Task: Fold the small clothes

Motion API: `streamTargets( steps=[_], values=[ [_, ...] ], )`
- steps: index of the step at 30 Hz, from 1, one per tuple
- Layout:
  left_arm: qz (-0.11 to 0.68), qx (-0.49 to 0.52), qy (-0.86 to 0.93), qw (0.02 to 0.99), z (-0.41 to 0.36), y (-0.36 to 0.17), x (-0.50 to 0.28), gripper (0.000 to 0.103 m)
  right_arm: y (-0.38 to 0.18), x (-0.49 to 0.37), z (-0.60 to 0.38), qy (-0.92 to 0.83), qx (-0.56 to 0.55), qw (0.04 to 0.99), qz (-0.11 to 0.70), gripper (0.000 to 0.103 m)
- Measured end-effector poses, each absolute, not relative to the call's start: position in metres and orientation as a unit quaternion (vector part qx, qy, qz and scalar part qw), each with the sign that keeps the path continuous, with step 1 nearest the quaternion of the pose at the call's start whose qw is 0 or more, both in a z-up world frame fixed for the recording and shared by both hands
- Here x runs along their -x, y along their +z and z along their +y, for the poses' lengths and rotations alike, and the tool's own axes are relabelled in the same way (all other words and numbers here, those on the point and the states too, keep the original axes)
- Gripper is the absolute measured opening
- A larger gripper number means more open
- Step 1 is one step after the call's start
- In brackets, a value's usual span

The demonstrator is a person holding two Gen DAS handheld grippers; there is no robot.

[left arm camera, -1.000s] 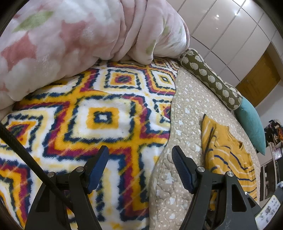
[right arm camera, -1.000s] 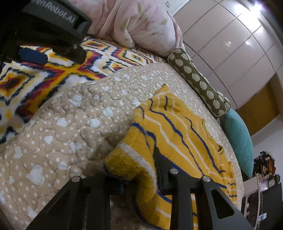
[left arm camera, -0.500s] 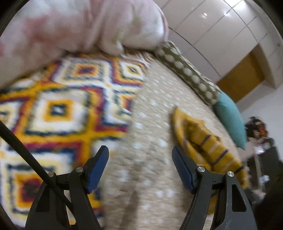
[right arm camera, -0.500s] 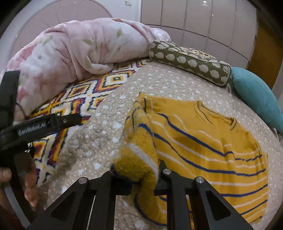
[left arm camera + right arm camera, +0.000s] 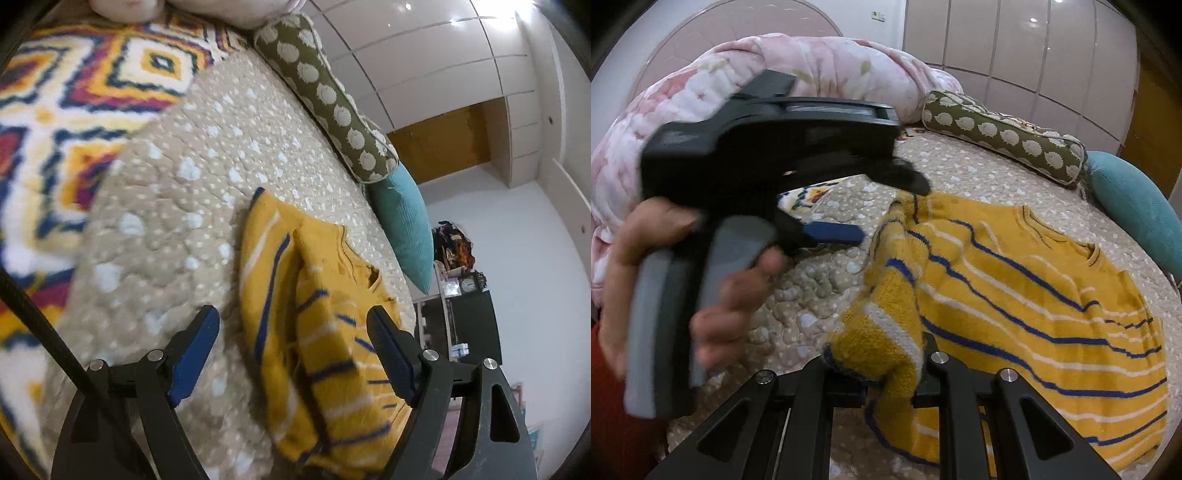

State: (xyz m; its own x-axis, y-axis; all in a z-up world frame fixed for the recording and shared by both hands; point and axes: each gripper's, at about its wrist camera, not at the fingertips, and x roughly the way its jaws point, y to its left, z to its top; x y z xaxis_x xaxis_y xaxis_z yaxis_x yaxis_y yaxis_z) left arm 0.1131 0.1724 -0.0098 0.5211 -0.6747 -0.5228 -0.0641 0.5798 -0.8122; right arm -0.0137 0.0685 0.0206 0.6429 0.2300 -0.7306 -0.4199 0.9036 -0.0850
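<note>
Left gripper (image 5: 293, 345) swung over, one sweater (image 5: 1034, 295), apparently

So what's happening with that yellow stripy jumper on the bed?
A person is folding it with two hand-held grippers. The right gripper has pinched a sleeve cuff of the yellow striped sweater and lifted it over the sweater's body. The left gripper is open, hovering above the sweater. The sweater lies on the beige quilt.

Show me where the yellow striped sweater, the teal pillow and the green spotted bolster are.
yellow striped sweater (image 5: 1034, 295), right wrist view, on its striped front.
teal pillow (image 5: 404, 218), left wrist view, on its middle.
green spotted bolster (image 5: 1001, 133), right wrist view, on its side.
</note>
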Motion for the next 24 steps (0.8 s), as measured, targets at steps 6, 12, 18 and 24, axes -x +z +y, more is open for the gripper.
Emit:
streamTargets(
  steps=[6,12,18,24],
  values=[
    [0.452,0.376,-0.211,0.78,0.155,-0.007,-0.123,0.084,0.009,0.013,0.069,0.192,0.12,0.894,0.386,0.016],
    [0.47,0.36,-0.19,0.783,0.15,-0.019,-0.127,0.012,0.005,0.011,0.064,0.199,0.104,0.895,0.385,0.016],
    [0.438,0.346,-0.175,0.811,0.144,0.006,-0.105,0.011,0.014,0.011,0.041,0.216,0.06,0.901,0.372,0.016],
    [0.43,0.29,-0.187,0.834,0.089,0.055,-0.1,0.011,0.034,0.023,-0.008,0.227,0.018,0.909,0.349,0.016]
  ],
)
